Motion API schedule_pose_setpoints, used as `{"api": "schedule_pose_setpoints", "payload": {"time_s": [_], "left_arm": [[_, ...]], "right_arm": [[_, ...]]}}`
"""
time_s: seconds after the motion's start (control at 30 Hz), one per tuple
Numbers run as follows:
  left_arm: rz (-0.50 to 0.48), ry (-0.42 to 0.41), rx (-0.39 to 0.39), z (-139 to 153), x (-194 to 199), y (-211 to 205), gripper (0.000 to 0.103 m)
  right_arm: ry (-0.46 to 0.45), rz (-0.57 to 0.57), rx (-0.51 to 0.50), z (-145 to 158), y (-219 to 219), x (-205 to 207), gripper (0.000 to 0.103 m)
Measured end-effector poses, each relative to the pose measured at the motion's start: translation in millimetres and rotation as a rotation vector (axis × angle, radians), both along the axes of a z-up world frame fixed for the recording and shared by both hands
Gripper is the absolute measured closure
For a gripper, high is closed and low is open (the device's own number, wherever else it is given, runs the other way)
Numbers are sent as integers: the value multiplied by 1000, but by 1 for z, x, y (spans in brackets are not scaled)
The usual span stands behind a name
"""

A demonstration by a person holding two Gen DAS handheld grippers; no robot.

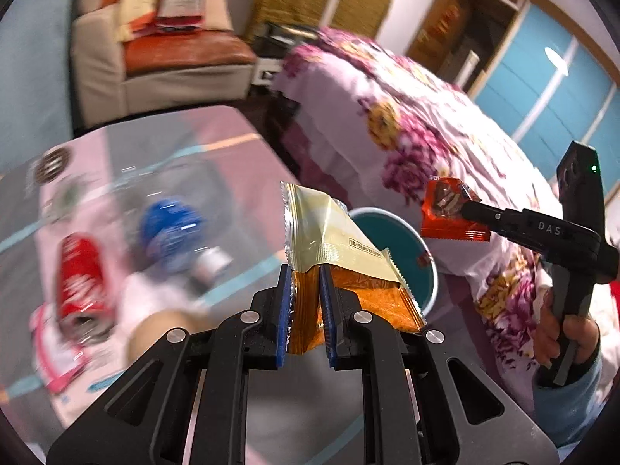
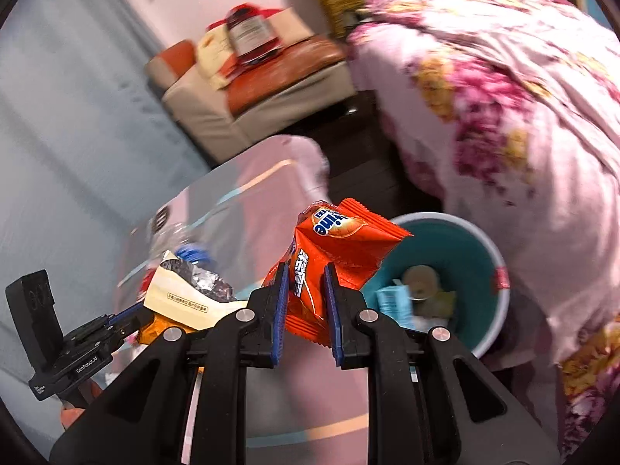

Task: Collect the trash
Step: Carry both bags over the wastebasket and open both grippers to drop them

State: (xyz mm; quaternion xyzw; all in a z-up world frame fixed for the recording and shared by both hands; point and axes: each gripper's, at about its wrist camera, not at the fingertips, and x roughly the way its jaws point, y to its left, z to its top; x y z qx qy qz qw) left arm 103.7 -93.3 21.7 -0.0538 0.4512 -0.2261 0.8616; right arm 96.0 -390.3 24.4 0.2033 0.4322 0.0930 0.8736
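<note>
Closest to your left lens, the left hand-held gripper [image 1: 305, 271] is clamped on a yellow-and-orange wrapper [image 1: 329, 240], its blue pads pinching the orange lower part while the cream-yellow top stands up above them. Your right hand-held gripper [image 2: 306, 271] is likewise closed on an orange-red snack packet [image 2: 329, 259], crumpled and upright between its pads. Both tools tilt downward over the edge of the desk [image 1: 232, 162] toward the floor beside the bed [image 1: 407, 116].

From the left view you see your right hand [image 1: 569, 337] wrapped round the other tool's grip, a light blue sleeve at the wrist, and the packet at its tip hanging above the bedspread. That view also shows a red can [image 1: 83, 283] lying on the desk and a blue-labelled bottle [image 1: 174, 228] just beside it, both blurred.

Only the right view looks into the teal bin [image 2: 476, 248]: a light blue carton and some pale scraps lie at the bottom. In the left view the yellow wrapper hides most of that bin. Your left hand is nearly all hidden behind its tool in the right view, and the sofa and its clutter are too smeared to read.
</note>
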Motion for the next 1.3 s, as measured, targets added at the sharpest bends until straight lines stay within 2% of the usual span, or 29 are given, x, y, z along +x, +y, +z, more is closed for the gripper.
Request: {"api": "schedule_pose_setpoints", "payload": {"time_s": [0.3, 0.47, 0.67, 0.7, 0.77, 0.8, 0.83, 0.93, 1.07, 1.17, 1.3], "left_arm": [[-155, 72, 73, -40, 41, -112, 87], [-201, 99, 102, -55, 50, -147, 86], [-227, 109, 114, -61, 57, -166, 81], [-229, 108, 115, -62, 57, -168, 78], [-238, 114, 109, -64, 58, -171, 65], [-236, 114, 111, -65, 58, -172, 47], [-227, 104, 117, -65, 58, -172, 33], [-214, 91, 122, -64, 57, -169, 22], [-183, 113, 112, -63, 59, -157, 22], [-150, 122, 105, -63, 58, -143, 12], [-119, 126, 97, -61, 55, -127, 11]], "right_arm": [[47, -110, -9, -33, -69, 0, 85], [60, -131, -9, -40, -84, 5, 85], [69, -133, -20, -43, -89, 10, 85], [70, -132, -22, -42, -88, 11, 85], [71, -131, -24, -43, -88, 13, 85], [72, -130, -24, -43, -88, 14, 85], [73, -130, -25, -43, -87, 14, 85], [79, -128, -28, -44, -85, 14, 85], [93, -121, -36, -47, -81, 17, 85], [106, -110, -48, -50, -75, 19, 85], [121, -95, -56, -53, -67, 21, 85]]}}
